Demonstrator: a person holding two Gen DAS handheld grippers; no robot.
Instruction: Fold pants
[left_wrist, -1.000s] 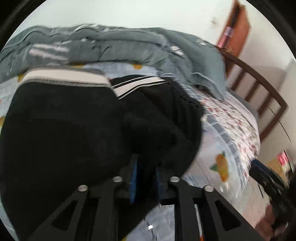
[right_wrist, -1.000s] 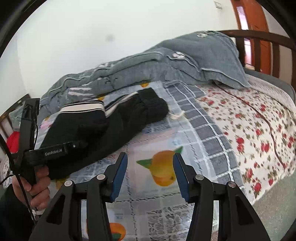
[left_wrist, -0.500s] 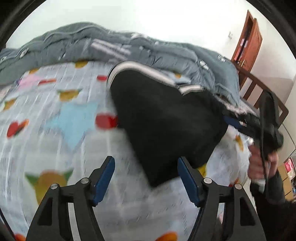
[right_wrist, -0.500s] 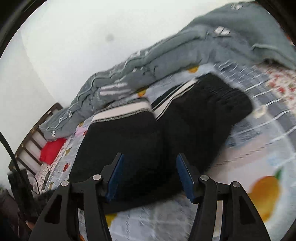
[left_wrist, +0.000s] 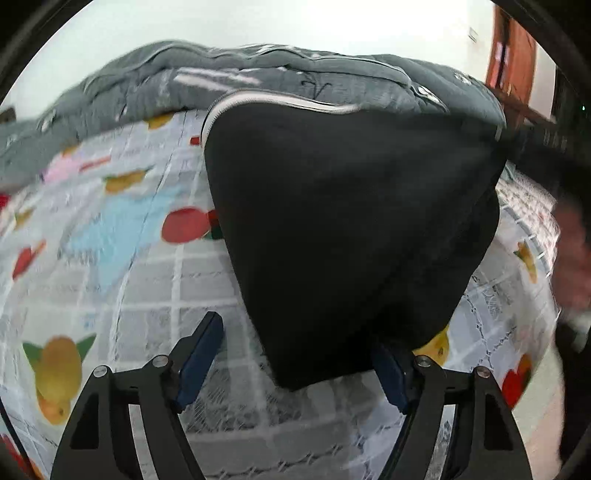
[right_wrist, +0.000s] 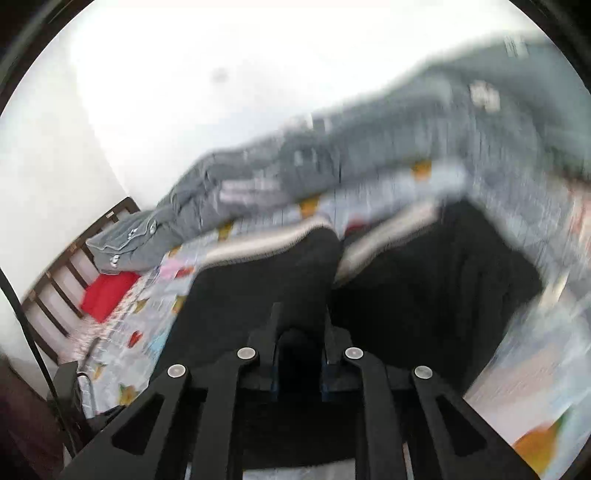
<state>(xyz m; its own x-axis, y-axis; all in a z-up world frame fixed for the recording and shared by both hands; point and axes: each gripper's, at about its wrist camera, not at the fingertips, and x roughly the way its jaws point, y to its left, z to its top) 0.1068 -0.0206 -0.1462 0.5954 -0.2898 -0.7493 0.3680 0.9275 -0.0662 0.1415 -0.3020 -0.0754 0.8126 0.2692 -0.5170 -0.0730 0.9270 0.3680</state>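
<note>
A: Where are the pants (left_wrist: 351, 229)?
B: On the bed, a black heap over the fruit-print sheet (left_wrist: 122, 280), their striped waistband (left_wrist: 280, 99) at 12 o'clock against the grey quilt (left_wrist: 221, 70). In the right view the same pants (right_wrist: 436, 280) fill the middle, two pale bands running up toward 1 o'clock.
A: And the left tongs (left_wrist: 299, 365)?
B: Wide apart; their jaws have just been opening. The near fold of the pants hangs down between them, but the pad at 7 o'clock stands clear over the sheet. The other pad, at 5 o'clock, sits tucked under the cloth's edge; whether it touches I cannot tell.
A: The right tongs (right_wrist: 299, 354)?
B: Nearly together, having just been closing, and pinched on a ridge of black cloth that rises straight up from between the pads.
A: How are they aimed?
B: Both point downward across the bed toward the quilt and the white wall.
A: Anything hard to read?
B: The right view is badly smeared. In the left view a blurred hand (left_wrist: 572, 254) shows at 3 o'clock, below a dark device that is cut off by the frame. A red item (right_wrist: 107, 291) lies at 9 o'clock by the slatted bed end (right_wrist: 62, 280).
</note>
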